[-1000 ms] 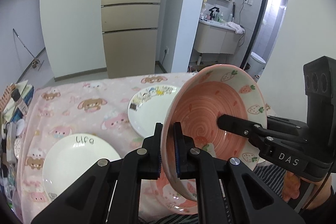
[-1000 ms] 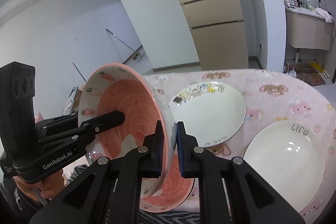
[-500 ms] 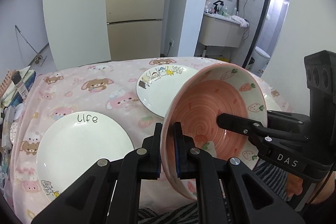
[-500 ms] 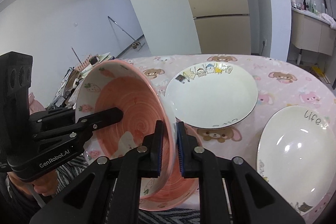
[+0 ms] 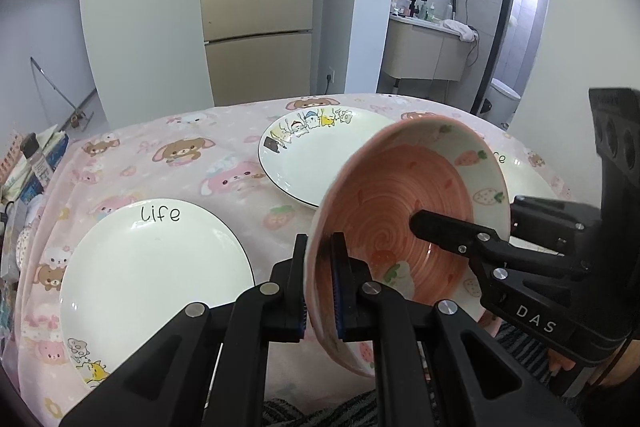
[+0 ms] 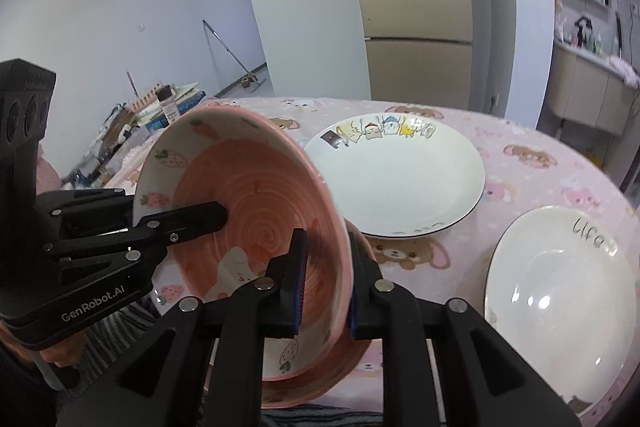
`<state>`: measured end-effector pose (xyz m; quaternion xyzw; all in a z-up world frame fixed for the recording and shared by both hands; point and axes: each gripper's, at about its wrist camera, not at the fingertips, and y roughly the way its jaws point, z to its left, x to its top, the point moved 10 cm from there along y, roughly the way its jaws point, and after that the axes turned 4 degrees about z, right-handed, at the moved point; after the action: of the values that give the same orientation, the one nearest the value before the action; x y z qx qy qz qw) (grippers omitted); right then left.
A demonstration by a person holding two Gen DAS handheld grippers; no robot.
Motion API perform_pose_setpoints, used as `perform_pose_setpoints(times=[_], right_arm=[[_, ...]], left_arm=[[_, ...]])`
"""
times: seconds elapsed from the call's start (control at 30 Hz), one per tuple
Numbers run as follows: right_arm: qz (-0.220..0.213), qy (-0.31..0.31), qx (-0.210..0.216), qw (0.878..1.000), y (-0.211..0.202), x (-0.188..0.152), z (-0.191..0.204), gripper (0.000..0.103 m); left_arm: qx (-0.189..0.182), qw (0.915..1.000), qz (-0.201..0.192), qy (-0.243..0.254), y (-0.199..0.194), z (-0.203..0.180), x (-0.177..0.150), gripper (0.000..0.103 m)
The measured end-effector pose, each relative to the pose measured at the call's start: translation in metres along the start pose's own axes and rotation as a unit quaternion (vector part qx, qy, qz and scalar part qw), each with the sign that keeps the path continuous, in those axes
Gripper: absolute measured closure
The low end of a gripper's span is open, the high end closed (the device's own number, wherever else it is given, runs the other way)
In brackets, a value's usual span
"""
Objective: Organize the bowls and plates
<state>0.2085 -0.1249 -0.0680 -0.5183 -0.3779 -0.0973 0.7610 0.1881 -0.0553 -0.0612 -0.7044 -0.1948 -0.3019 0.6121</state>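
Left gripper point(image 5: 320, 279): pinching the pink bowl point(image 5: 404, 211) rim; bowl tilted
Right gripper point(image 6: 324, 279): fingers astride the opposite rim, jaws just been opening
Below: second pink bowl point(image 6: 340, 375) on tablecloth point(image 5: 168, 171)

Pink spiral bowl point(image 5: 404, 211) with strawberries, white plates point(image 5: 156, 275), pink bear-print tablecloth point(image 5: 176, 155).
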Motion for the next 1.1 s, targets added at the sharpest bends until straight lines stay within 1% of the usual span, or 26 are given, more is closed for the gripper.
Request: perform_pose_setpoints(times=[0.1,0.17,0.23,0.33,0.5,0.57,0.63,0.73,0.87,0.97,1.07,1.1], right_arm=[[-0.001,-0.012,-0.003,1.000,-0.001,0.000,0.000,0.087],[0.000,-0.023,-0.010,1.000,-0.001,0.000,0.001,0.086],[0.005,-0.046,-0.024,0.999,-0.001,0.000,0.003,0.085],[0.010,-0.081,-0.043,0.996,-0.002,-0.001,0.007,0.085],[0.015,-0.127,-0.056,0.990,-0.003,-0.002,0.009,0.085],[0.008,-0.150,-0.063,0.987,-0.004,-0.003,0.011,0.085],[-0.013,-0.180,-0.071,0.981,-0.005,-0.004,0.012,0.086],[-0.026,-0.186,-0.074,0.979,-0.009,-0.003,0.010,0.089],[-0.024,-0.209,-0.097,0.973,-0.009,-0.003,0.012,0.089],[-0.021,-0.211,-0.099,0.972,-0.008,-0.003,0.012,0.089],[-0.025,-0.231,-0.113,0.966,-0.007,-0.003,0.012,0.088],[-0.025,-0.233,-0.111,0.966,-0.007,-0.002,0.012,0.088]], left_arm=[[-0.002,1.0000,-0.003,0.001,0.000,0.000,-0.001,0.093],[0.006,0.9999,-0.007,0.009,0.000,-0.002,-0.002,0.092],[0.013,0.9997,-0.012,0.018,-0.001,-0.003,-0.002,0.092],[0.013,0.9995,-0.018,0.022,-0.001,-0.003,-0.003,0.091],[0.014,0.9992,-0.028,0.026,-0.002,-0.002,-0.003,0.091],[0.018,0.9988,-0.032,0.031,-0.002,-0.002,-0.003,0.091],[0.025,0.9982,-0.034,0.042,-0.004,-0.004,-0.005,0.091],[0.027,0.9979,-0.036,0.047,-0.004,-0.006,-0.006,0.091],[0.039,0.9969,-0.037,0.058,-0.003,-0.007,-0.007,0.091],[0.037,0.9970,-0.033,0.060,-0.001,-0.005,-0.008,0.091],[0.040,0.9966,-0.028,0.067,0.002,-0.007,-0.009,0.090],[0.039,0.9965,-0.028,0.069,0.002,-0.007,-0.010,0.090]])
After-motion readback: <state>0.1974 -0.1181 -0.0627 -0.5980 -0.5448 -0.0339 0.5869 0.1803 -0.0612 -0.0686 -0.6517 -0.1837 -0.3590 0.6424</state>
